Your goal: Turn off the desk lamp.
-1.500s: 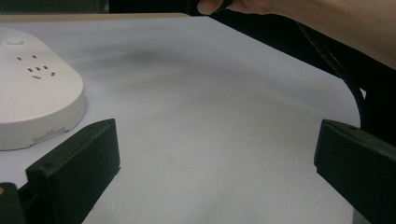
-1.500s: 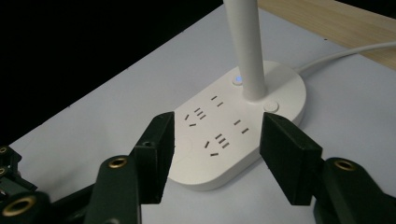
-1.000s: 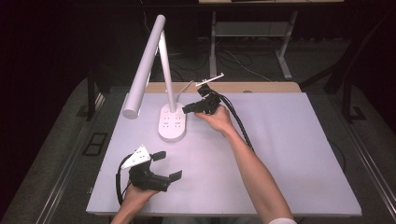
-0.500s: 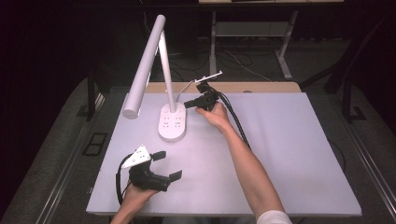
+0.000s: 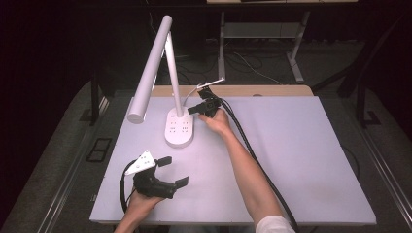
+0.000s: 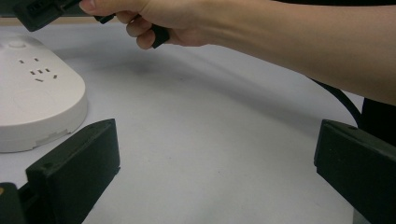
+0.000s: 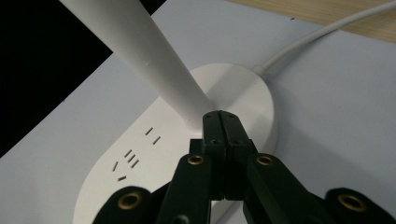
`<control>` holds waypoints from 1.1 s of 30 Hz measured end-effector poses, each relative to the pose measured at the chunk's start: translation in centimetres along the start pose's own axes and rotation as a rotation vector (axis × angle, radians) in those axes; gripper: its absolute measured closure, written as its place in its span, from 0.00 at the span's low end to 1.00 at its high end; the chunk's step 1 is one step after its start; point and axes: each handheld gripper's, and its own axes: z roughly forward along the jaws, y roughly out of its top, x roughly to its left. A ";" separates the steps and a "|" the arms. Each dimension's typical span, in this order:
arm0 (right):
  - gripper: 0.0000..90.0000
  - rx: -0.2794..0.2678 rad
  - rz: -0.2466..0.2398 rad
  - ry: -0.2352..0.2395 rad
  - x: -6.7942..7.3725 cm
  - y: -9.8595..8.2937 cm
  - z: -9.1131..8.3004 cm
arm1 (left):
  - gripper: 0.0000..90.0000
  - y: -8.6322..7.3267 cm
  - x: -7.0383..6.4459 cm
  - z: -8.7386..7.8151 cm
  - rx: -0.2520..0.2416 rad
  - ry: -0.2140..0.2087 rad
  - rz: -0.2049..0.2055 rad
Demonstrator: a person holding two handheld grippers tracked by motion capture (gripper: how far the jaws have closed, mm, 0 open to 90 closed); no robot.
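Observation:
A white desk lamp stands on an oval base with sockets at the table's back left. My right gripper is shut with nothing between its jaws, its tips right at the foot of the lamp's stem over the base. Whether the tips touch the stem is unclear. My left gripper rests open near the front left, jaws wide apart and empty. In the left gripper view the base lies ahead at the left, with the person's right hand above it.
The white table top spreads wide to the right. A white cord runs from the base toward the wooden strip at the back edge. Black cables trail along the right forearm. Dark floor and table legs lie beyond.
My right gripper has shifted slightly left and closer to the lamp's stem. The left gripper has stayed in place.

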 end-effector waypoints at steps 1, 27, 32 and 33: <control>1.00 -0.005 0.000 0.000 -0.1 -0.1 0.4 | 0.00 0.0 0.0 0.0 -0.001 0.000 -0.001; 1.00 0.016 -0.021 -0.071 0.4 0.3 2.4 | 0.00 0.0 0.2 0.1 0.001 0.006 -0.006; 1.00 0.023 -0.009 -0.074 0.5 0.4 2.3 | 0.00 0.0 0.2 0.1 0.003 0.005 -0.005; 1.00 0.023 -0.009 -0.074 0.5 0.4 2.3 | 0.00 0.0 0.2 0.1 0.003 0.004 -0.003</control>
